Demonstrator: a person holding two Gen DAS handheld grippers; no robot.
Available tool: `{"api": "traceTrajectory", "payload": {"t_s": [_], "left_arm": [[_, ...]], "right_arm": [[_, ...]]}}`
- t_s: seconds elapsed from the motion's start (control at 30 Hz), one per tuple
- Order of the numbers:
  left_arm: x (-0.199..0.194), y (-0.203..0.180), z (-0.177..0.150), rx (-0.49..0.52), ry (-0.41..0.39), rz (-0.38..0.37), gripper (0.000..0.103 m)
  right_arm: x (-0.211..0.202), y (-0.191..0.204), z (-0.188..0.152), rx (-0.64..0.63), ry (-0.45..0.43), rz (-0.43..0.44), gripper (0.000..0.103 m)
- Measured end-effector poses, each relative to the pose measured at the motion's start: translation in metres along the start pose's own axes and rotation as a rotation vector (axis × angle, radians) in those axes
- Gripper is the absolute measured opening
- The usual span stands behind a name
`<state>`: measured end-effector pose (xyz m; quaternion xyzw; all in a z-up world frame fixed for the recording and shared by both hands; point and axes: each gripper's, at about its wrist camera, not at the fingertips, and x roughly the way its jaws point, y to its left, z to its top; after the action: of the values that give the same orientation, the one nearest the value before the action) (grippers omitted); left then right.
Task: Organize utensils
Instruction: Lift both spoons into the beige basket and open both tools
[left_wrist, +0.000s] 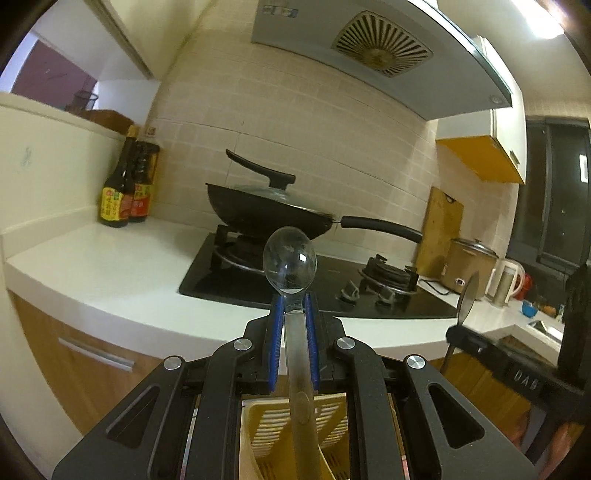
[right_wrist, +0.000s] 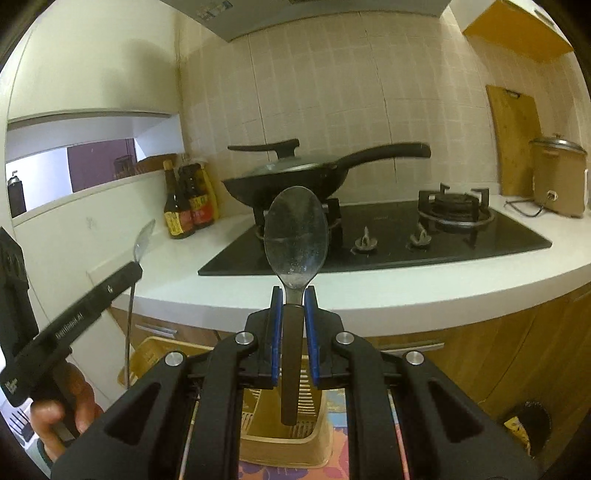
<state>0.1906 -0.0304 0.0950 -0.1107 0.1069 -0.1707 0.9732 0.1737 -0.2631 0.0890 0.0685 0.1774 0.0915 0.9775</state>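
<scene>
In the left wrist view, the left gripper (left_wrist: 294, 306) is closed on the flat steel handle of a shiny spoon (left_wrist: 290, 264), its blue pads pinching it from both sides. The spoon stands upright, bowl up, its handle end reaching down over a slotted yellow utensil basket (left_wrist: 258, 424) just below the gripper. Behind the spoon a white countertop (left_wrist: 110, 273) carries a black gas hob (left_wrist: 332, 284); a lidded wok (left_wrist: 269, 210) sits on the hob's left burner, with two sauce bottles (left_wrist: 123, 195) left of the hob.

In the right wrist view, the right gripper (right_wrist: 294, 301) is closed on the dark handle of a duller, scuffed spoon (right_wrist: 296, 238), also upright above the yellow basket. A cutting board (right_wrist: 515, 140) and rice cooker (right_wrist: 559, 177) stand right of the hob.
</scene>
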Motion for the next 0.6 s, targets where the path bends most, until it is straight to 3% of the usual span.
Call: {"api": "traceTrajectory", "payload": {"t_s": [0.23, 0.5, 0.53, 0.6], "left_arm": [[0.001, 0.002, -0.010, 0.018, -0.016, 0.024, 0.011], [-0.008, 0.008, -0.024, 0.025, 0.030, 0.000, 0.015], [-0.010, 0.011, -0.027, 0.015, 0.047, -0.012, 0.018], [-0.016, 0.015, -0.031, -0.012, 0.081, -0.039, 0.029]], "right_arm": [[0.006, 0.012, -0.015, -0.048, 0.022, -0.019, 0.009], [0.005, 0.019, -0.028, -0.082, 0.055, 0.008, 0.010], [0.004, 0.019, -0.029, -0.083, 0.063, 0.012, 0.012], [0.000, 0.016, -0.033, -0.068, 0.101, 0.030, 0.028]]}}
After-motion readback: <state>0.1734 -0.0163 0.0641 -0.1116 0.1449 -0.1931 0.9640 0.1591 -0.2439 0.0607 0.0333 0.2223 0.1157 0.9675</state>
